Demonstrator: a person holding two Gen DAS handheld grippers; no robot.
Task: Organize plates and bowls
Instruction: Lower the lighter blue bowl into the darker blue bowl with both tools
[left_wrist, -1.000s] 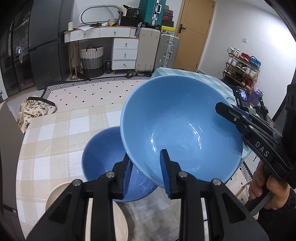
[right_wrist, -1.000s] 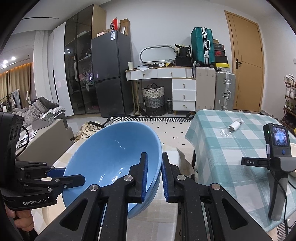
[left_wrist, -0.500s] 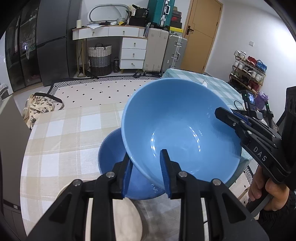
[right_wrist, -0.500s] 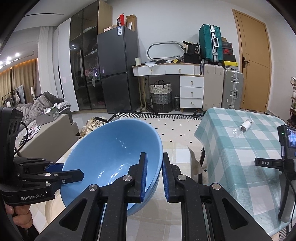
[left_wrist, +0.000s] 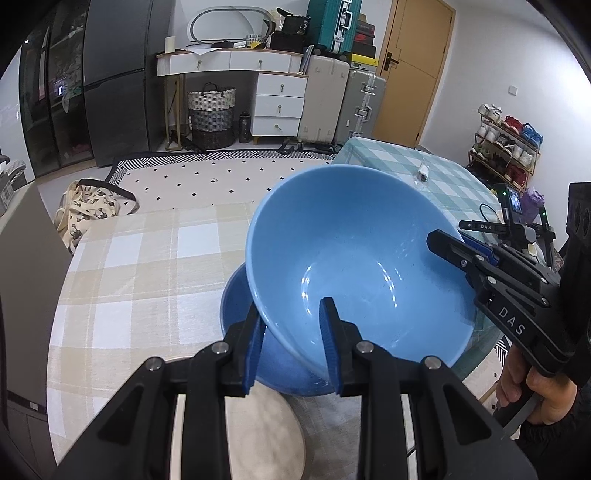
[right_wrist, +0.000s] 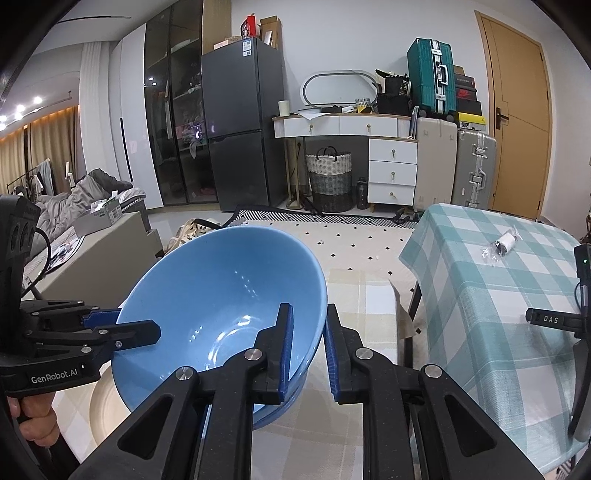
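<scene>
- Table with beige check cloth (left_wrist: 122, 280): we note broad bare cloth to the left and far side of the bowls; its far edge meets the dotted floor, and a gap of floor parts it from the teal-check table (right_wrist: 491, 295) on the right.
- Large light-blue bowl (left_wrist: 354, 258): we carry it tilted, off the cloth, its mouth turned to the left-wrist camera. Its lower part sits over the second bowl; whether they touch we cannot tell.
- Darker blue bowl (left_wrist: 243, 295): it stands on the beige cloth beneath the raised bowl, mostly covered by it.
- Cream plate (left_wrist: 258, 424): it lies flat at the near table edge, just beside the darker bowl.
- Left gripper (left_wrist: 291, 343): narrow, clamped on the near rim of the light-blue bowl, one pad inside, one outside.
- Right gripper (right_wrist: 308, 343): narrow, pinching the opposite rim likewise.
</scene>
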